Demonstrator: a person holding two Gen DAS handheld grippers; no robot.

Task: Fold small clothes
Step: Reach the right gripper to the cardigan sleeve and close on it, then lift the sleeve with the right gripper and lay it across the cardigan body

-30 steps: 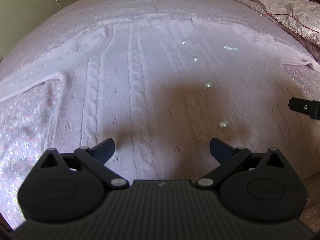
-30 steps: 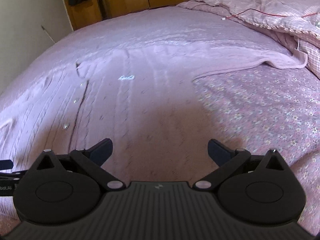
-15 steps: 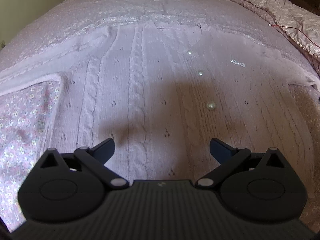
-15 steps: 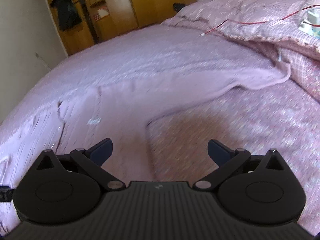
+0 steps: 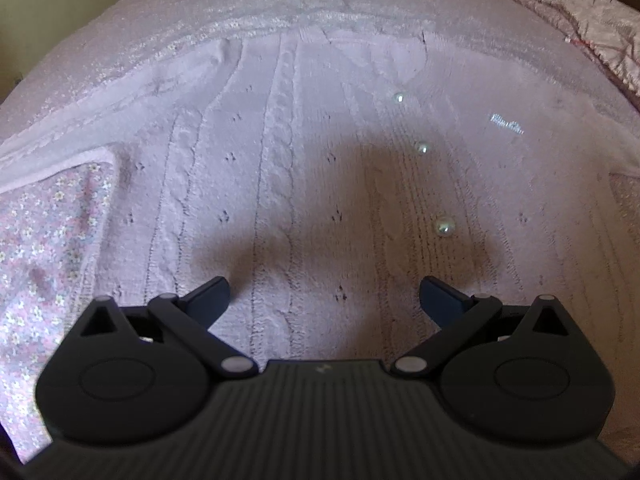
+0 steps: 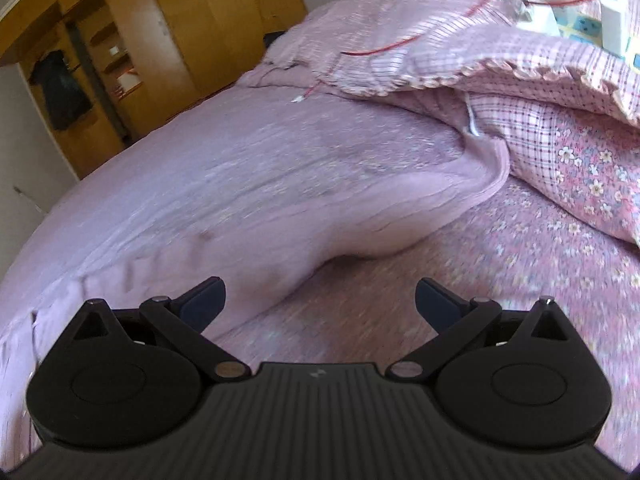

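Note:
A pale lilac cable-knit cardigan [image 5: 280, 168] lies flat on the bed, front up, with pearl buttons [image 5: 445, 225] running down its placket. My left gripper [image 5: 324, 296] hovers open just above its lower body, nothing between the fingers. In the right wrist view the cardigan's right sleeve [image 6: 360, 208] stretches out toward the pillows, its cuff [image 6: 498, 160] at the quilt's edge. My right gripper [image 6: 320, 300] is open and empty over the sleeve's underarm edge, partly above the bare sheet.
A pink floral bedsheet [image 5: 44, 240] covers the bed [image 6: 520, 260]. A checked quilt and pillows [image 6: 500, 60] are piled at the right with a red cable [image 6: 384, 46] across them. Wooden wardrobes [image 6: 192, 32] stand beyond the bed.
My left gripper has eased forward and lower over the cardigan body. My right gripper has swung right, from the cardigan front to the outstretched sleeve. Both stay open.

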